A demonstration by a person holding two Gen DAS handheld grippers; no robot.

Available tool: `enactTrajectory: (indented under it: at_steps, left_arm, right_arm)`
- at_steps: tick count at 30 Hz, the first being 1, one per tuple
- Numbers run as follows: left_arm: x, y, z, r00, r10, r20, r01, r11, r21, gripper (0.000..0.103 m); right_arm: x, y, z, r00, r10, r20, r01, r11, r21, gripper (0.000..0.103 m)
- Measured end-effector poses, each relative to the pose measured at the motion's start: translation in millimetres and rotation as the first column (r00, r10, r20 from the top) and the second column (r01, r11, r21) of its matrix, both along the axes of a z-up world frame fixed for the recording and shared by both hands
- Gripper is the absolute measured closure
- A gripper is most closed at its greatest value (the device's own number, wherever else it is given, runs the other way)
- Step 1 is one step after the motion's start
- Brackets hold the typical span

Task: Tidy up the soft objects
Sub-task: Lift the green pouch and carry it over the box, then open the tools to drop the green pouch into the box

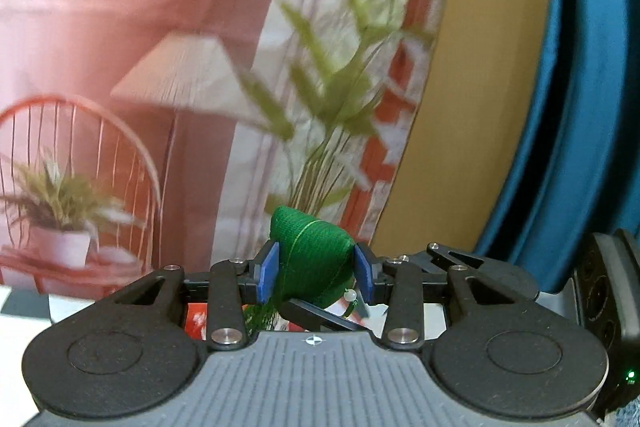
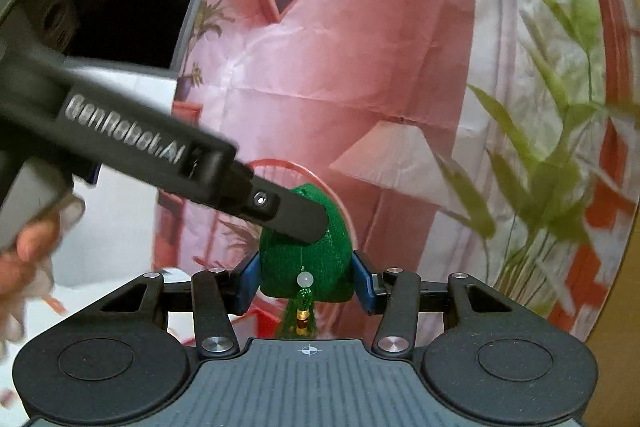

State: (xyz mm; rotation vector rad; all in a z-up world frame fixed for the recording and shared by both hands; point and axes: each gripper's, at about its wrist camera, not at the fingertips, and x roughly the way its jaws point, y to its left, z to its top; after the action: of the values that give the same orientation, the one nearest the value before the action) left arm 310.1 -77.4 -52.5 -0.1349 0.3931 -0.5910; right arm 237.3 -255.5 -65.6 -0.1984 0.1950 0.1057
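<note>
A green woven soft pouch [image 1: 314, 259] with a white bead and a green tassel is held between both grippers. My left gripper [image 1: 316, 273] is shut on it, its blue pads pressing the sides. In the right wrist view my right gripper [image 2: 306, 281] is shut on the same pouch [image 2: 320, 259], with the bead and tassel [image 2: 304, 303] hanging toward the camera. The left gripper's black finger [image 2: 296, 217] reaches in from the left and lies across the pouch's top. Both hold it in the air before a printed pink backdrop.
A pink printed backdrop [image 2: 340, 67] with a lamp, chair and plants fills the background. A blue fabric band [image 1: 580, 107] and tan surface [image 1: 480, 87] lie at right. The person's hand [image 2: 24, 247] holds the left gripper's handle. A white surface [image 2: 112, 227] lies below left.
</note>
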Motion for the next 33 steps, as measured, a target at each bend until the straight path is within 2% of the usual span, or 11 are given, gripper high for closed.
enactTrajectory:
  at_steps: [4, 8, 12, 14, 16, 18, 22, 24, 26, 28, 33]
  left_arm:
    - [25, -5, -31, 0.997, 0.008, -0.074, -0.006, 0.999, 0.032, 0.06]
    - [47, -12, -64, 0.988, 0.017, -0.154, -0.009, 0.998, 0.055, 0.061]
    - [54, -15, -85, 0.983, 0.031, -0.183, -0.013, 0.995, 0.097, 0.059]
    - [55, -15, -91, 0.98, 0.056, -0.188, -0.032, 0.991, 0.129, 0.049]
    - [55, -10, -92, 0.98, 0.093, -0.178, -0.065, 0.986, 0.155, 0.034]
    - [53, -5, -91, 0.98, 0.119, -0.162, -0.091, 0.981, 0.171, 0.025]
    - [43, 7, -84, 0.977, 0.173, -0.122, -0.146, 0.968, 0.203, 0.004]
    - [37, 11, -78, 0.976, 0.192, -0.104, -0.166, 0.961, 0.219, 0.0]
    - [30, 16, -71, 0.975, 0.201, -0.1, -0.176, 0.96, 0.218, 0.0]
    - [22, 22, -65, 0.972, 0.215, -0.097, -0.191, 0.959, 0.212, 0.0]
    - [-4, 35, -47, 0.966, 0.25, -0.07, -0.231, 0.95, 0.21, 0.0]
  right_arm:
    - [21, -2, -31, 0.997, -0.023, -0.074, 0.022, 1.0, -0.021, 0.058]
    - [39, -5, -64, 0.985, -0.048, -0.165, 0.052, 0.999, 0.015, 0.058]
    - [50, -9, -92, 0.967, -0.077, -0.244, 0.091, 0.995, 0.044, 0.058]
    - [54, -10, -100, 0.956, -0.096, -0.279, 0.116, 0.992, 0.054, 0.057]
    - [57, -12, -106, 0.942, -0.13, -0.309, 0.156, 0.986, 0.06, 0.055]
    - [58, -17, -108, 0.931, -0.161, -0.327, 0.194, 0.978, 0.072, 0.053]
    - [52, -26, -107, 0.916, -0.206, -0.343, 0.256, 0.961, 0.107, 0.035]
    - [46, -30, -104, 0.913, -0.214, -0.348, 0.272, 0.954, 0.126, 0.027]
    - [39, -34, -99, 0.912, -0.231, -0.339, 0.291, 0.947, 0.137, 0.009]
    - [29, -36, -92, 0.917, -0.238, -0.321, 0.298, 0.943, 0.15, 0.001]
    - [0, -39, -71, 0.921, -0.261, -0.289, 0.323, 0.927, 0.193, 0.0]
